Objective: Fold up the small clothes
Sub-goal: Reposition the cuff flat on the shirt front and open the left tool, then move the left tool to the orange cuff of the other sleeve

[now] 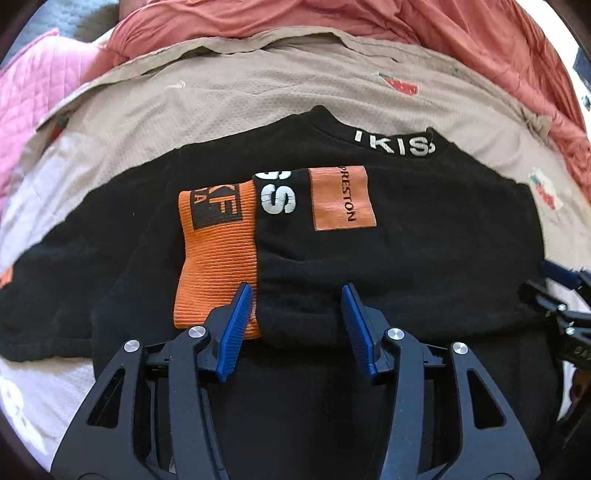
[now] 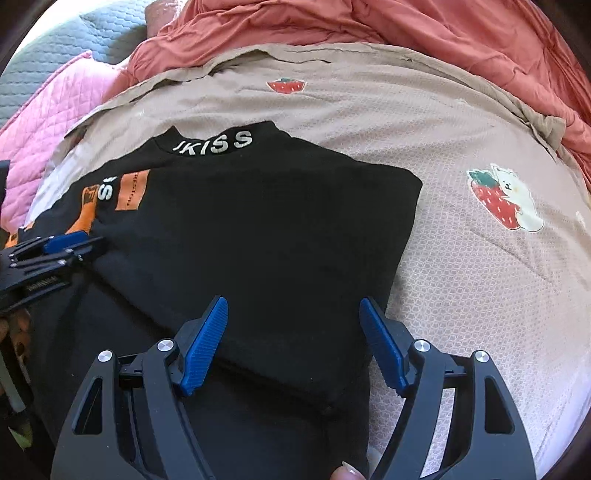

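A small black top (image 1: 424, 236) lies flat on the bed, collar with white lettering (image 1: 395, 144) at the far side. Both sleeves are folded in over its front. One sleeve ends in an orange ribbed cuff (image 1: 218, 258); the other carries an orange patch (image 1: 341, 197). My left gripper (image 1: 295, 295) is open just above the folded sleeves, one finger by the cuff's edge, black cloth lying between the jaws without being pinched. My right gripper (image 2: 293, 306) stands open and wide over the top's (image 2: 266, 229) folded right side, near its front edge. The left gripper (image 2: 62, 240) shows there at the left.
The top rests on a beige sheet (image 2: 461, 280) printed with strawberries (image 2: 495, 199). A coral duvet (image 2: 406, 22) is bunched along the far side, a pink quilted blanket (image 2: 48, 107) and a grey pillow (image 2: 55, 44) at the far left. The right gripper (image 1: 561, 295) enters the left view's edge.
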### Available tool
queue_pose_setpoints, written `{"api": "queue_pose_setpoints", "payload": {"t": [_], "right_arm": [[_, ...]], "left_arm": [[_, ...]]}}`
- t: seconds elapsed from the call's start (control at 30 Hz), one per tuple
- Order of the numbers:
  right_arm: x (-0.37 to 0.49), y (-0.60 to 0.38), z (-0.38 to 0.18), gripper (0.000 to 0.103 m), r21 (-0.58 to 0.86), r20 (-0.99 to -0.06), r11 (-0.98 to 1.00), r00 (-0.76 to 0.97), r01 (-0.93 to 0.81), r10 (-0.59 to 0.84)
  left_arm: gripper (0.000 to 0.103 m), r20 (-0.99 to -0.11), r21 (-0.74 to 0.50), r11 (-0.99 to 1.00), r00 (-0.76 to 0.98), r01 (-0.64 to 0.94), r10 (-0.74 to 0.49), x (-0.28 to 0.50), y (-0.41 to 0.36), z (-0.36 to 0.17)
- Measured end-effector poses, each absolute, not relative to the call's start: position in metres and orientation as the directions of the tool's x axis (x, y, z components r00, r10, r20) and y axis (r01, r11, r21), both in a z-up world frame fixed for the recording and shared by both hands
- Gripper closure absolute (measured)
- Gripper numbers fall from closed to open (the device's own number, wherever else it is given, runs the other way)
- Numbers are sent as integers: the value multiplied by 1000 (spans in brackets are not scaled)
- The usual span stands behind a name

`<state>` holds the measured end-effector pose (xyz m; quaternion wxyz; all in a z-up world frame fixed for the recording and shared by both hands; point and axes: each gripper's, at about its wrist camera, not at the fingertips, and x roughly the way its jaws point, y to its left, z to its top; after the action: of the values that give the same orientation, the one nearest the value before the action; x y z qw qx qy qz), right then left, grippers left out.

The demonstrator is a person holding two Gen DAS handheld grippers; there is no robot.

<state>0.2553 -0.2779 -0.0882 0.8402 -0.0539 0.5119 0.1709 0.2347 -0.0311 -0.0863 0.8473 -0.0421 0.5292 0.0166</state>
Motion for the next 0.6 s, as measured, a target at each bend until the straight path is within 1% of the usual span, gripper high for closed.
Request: {"api": "queue_pose_setpoints", "payload": {"t": [0.07, 0.17, 0.23, 0.3, 0.4, 0.43, 0.47, 0.5, 0.57, 0.6], "right_arm": [[255, -277, -89, 30, 79, -878, 935, 420, -345, 229], [254, -278, -85, 28, 97, -869, 934, 428, -343, 247], [253, -280, -79, 23, 116, -855, 933, 444, -341, 269], [251, -281, -70, 18, 131, -834, 932, 471, -338, 288], [249, -282, -58, 17, 141, -807, 929, 503, -341, 308], [248, -282, -54, 13, 142, -797, 927, 515, -346, 314], [247, -281, -51, 9, 139, -790, 927, 525, -349, 316], [246, -280, -48, 8, 135, -784, 927, 534, -350, 315], [243, -279, -43, 6, 119, -770, 928, 557, -353, 311], [242, -277, -40, 5, 110, -763, 928, 568, -355, 308]], "left_arm": [[61, -897, -79, 994, 440, -81, -36, 233, -27, -84], [61, -896, -84, 993, 443, -87, -37, 226, -26, -78], [54, -889, -87, 992, 456, -93, -36, 223, -25, -70], [46, -881, -101, 989, 471, -107, -39, 218, -24, -63], [39, -870, -124, 983, 492, -135, -42, 209, -23, -53], [37, -867, -127, 982, 497, -138, -42, 207, -23, -51], [33, -865, -126, 982, 501, -138, -40, 204, -23, -48], [31, -864, -117, 983, 503, -139, -31, 201, -23, -46], [31, -864, -100, 985, 503, -140, -16, 196, -23, -41], [22, -864, -95, 985, 503, -143, -11, 194, -21, -37]]}}
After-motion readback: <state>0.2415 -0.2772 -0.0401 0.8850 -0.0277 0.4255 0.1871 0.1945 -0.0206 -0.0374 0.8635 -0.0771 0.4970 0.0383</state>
